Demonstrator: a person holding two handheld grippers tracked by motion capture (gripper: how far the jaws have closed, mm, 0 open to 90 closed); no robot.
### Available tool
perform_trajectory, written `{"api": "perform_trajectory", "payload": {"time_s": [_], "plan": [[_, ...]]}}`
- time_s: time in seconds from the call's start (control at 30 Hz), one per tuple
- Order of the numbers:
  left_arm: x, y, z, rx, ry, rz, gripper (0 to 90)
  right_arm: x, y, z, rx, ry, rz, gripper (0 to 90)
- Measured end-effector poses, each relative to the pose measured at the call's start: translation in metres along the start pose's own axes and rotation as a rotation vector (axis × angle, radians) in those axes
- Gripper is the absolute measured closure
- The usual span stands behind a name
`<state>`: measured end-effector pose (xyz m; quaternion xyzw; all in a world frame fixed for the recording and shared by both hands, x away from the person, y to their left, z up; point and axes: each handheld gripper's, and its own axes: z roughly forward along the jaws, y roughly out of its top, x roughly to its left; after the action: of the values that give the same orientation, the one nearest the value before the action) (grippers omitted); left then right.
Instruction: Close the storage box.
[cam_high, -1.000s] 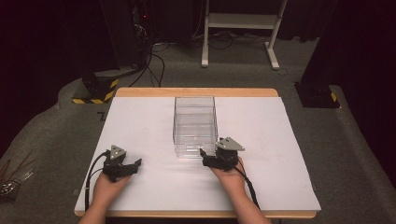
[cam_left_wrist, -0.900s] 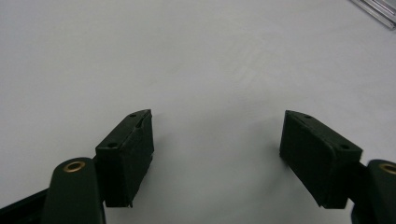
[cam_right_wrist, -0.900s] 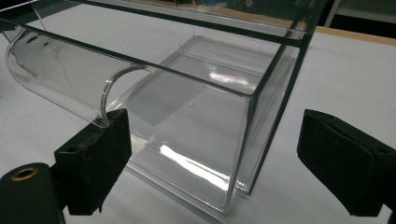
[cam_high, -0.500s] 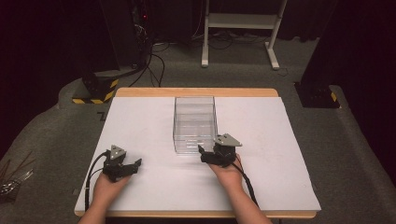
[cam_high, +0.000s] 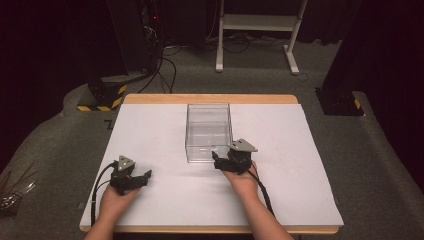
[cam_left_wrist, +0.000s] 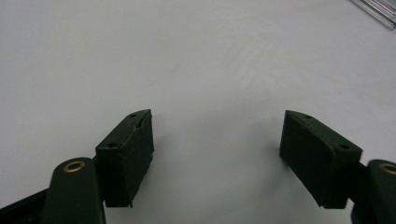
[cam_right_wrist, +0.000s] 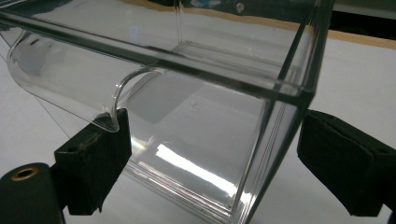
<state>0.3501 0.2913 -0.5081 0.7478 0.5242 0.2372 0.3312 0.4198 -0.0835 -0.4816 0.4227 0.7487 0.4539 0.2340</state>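
Both jaws released: right gripper (cam_high: 216, 159) straddles clear box (cam_high: 208, 131) corner; next, likely clench. Left gripper (cam_high: 145, 176) idle on counter (cam_high: 300, 150).

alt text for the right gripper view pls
The right tool sits open at a near corner of a clear plastic box, one black jaw on either side of that corner. The box looks empty and stands on a white table with a wooden edge behind it.

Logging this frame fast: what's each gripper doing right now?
Left gripper: open, nothing between its jaws, over the white table cover.
Right gripper: open, jaws either side of the clear box's near corner, not clamped.
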Motion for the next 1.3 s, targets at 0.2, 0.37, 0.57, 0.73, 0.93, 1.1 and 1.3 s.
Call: {"api": "perform_trajectory", "payload": {"time_s": [0.2,0.37,0.57,0.73,0.93,1.1,1.3], "plan": [[0.0,0.0,0.0,0.0,-0.001,0.0,25.9,-0.003,0.003,0.006,0.002,-0.008,0.015,10.0],[0.0,0.0,0.0,0.0,0.0,0.001,25.9,-0.007,0.003,0.011,0.005,-0.021,0.021,11.4],[0.0,0.0,0.0,-0.002,0.0,-0.004,25.9,-0.01,0.003,0.012,0.008,-0.015,0.03,10.7],[0.0,0.0,0.0,-0.002,0.0,-0.003,25.9,-0.01,0.004,0.009,0.013,-0.011,0.034,13.7],[0.0,0.0,0.0,-0.002,-0.001,-0.003,25.9,-0.011,0.003,-0.001,0.008,-0.007,0.041,13.7],[0.0,0.0,0.0,-0.002,0.0,-0.003,25.9,-0.011,0.0,-0.013,-0.001,0.007,0.026,13.7],[0.0,0.0,0.0,-0.003,0.002,-0.001,26.0,-0.019,-0.009,-0.032,-0.004,0.004,0.018,13.9]]}}
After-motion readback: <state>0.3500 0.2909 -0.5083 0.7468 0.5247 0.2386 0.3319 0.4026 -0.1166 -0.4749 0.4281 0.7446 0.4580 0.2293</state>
